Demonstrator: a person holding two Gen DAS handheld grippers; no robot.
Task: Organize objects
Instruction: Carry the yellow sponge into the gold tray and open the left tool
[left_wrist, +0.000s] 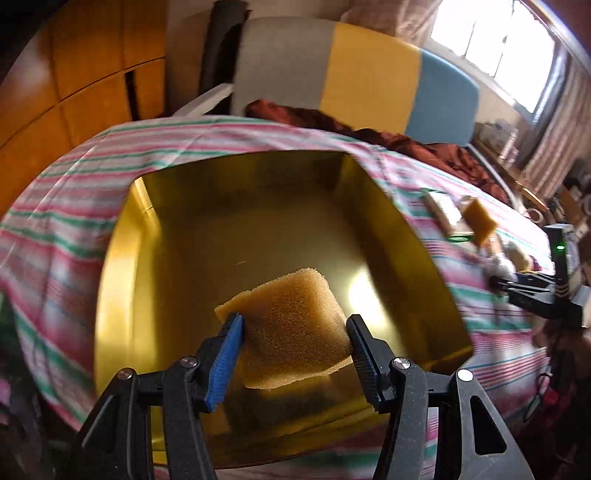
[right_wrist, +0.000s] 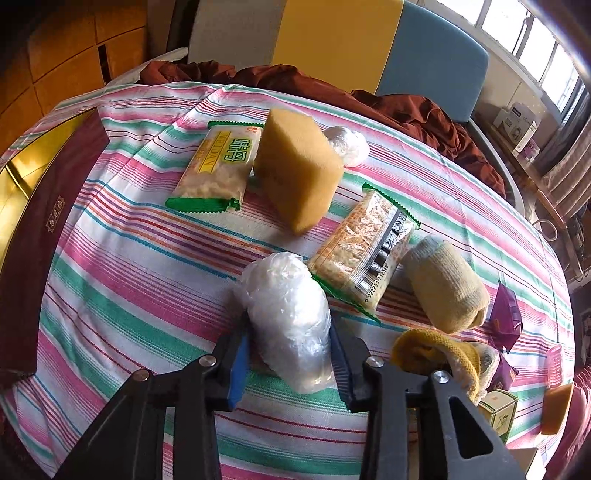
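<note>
My left gripper (left_wrist: 294, 319) is shut on a tan sponge (left_wrist: 295, 295), gripped by its two sides and held over the inside of an open gold box (left_wrist: 258, 206) on the striped cloth. My right gripper (right_wrist: 290, 321) is shut on a clear plastic-wrapped bundle (right_wrist: 284, 295) that rests on the cloth, its pads pressing on both sides. Beyond that bundle lie a second tan sponge (right_wrist: 299, 173), two green-edged snack packets (right_wrist: 218, 166) (right_wrist: 365, 254), a rolled pale sock (right_wrist: 447, 291) and a small plastic-wrapped ball (right_wrist: 349, 146).
The box's maroon wall (right_wrist: 40, 240) runs along the left edge of the right wrist view. At the right lie a yellow knit item (right_wrist: 436, 354), purple packets (right_wrist: 506, 314), a small green carton (right_wrist: 498, 406) and an orange sponge (right_wrist: 556, 410). A dark red cloth (right_wrist: 406, 107) is bunched at the far edge.
</note>
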